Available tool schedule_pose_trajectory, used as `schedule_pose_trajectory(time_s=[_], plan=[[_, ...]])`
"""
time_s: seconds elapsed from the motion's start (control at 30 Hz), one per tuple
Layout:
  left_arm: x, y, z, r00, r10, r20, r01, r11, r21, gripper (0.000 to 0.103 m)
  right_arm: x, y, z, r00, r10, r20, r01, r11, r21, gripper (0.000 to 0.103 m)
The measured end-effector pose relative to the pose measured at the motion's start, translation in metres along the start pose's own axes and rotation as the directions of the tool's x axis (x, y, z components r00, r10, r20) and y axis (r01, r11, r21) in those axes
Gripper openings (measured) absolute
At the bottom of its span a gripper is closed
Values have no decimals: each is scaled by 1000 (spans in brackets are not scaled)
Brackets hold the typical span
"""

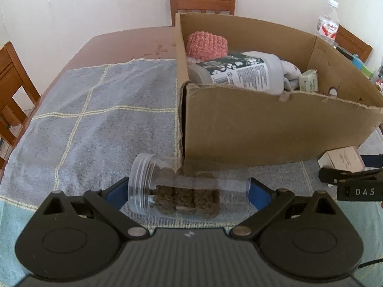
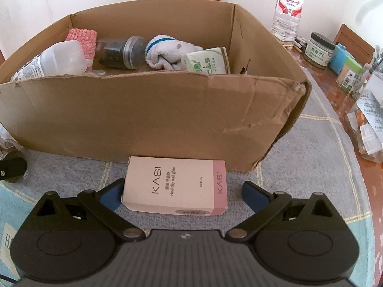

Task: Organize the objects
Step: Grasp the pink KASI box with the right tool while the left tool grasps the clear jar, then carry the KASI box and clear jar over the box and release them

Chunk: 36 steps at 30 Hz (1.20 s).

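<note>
A clear plastic jar point(image 1: 186, 198) with brown chunks inside lies on its side on the cloth, without a lid, just in front of the cardboard box point(image 1: 263, 129). My left gripper point(image 1: 189, 192) is open, its blue pads point(image 1: 117, 192) at the jar's two ends. A pink KASI nail-glue carton point(image 2: 174, 186) lies flat against the cardboard box's point(image 2: 143, 119) front wall. My right gripper point(image 2: 183, 195) is open around it, the left pad by the carton's edge and the right pad apart from it. The box holds a pink knit point(image 2: 82, 38), a white bottle point(image 2: 55, 59), a dark jar point(image 2: 119, 52), a glove point(image 2: 167, 52) and a green packet point(image 2: 208, 62).
A grey and teal checked cloth point(image 1: 95, 110) covers the wooden table point(image 1: 124, 43). Wooden chairs point(image 1: 202, 2) stand at the far side and the left. A water bottle point(image 2: 287, 12), jars point(image 2: 319, 50) and small containers crowd the table's right edge.
</note>
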<state>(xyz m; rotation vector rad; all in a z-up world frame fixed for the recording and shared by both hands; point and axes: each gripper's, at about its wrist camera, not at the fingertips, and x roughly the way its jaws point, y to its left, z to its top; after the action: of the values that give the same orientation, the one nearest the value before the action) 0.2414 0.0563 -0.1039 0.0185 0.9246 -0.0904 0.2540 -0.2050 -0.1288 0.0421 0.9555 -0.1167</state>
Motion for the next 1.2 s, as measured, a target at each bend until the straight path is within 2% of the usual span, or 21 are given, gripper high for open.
schedule_pose_trajectory(time_s=[0.17,0.27,0.6,0.97,1.2], plan=[[0,-1,1,1000,4,-1,-4,1000,-11,96,-5,3,2,1000,25,-4,-25,999,-28,85],[0,-1,0,1000,7,-7,-7,1000,-14,93,-7,5,3,1000,17,-12,-18,999,-42,84],[-6,0,1,1000,-11,-18,11,1000,1,93,-19,2,6,998,43,-41,-45,998,-54,84],[-42,-6,8,996,-75,-56,82,988,130,93,-57,-16,17,991,103,-86,-111,989,-98,84],[-80,-22,22,985,-155,-74,167,963,209,93,-90,-20,28,985,142,-95,-154,978,-143,84]])
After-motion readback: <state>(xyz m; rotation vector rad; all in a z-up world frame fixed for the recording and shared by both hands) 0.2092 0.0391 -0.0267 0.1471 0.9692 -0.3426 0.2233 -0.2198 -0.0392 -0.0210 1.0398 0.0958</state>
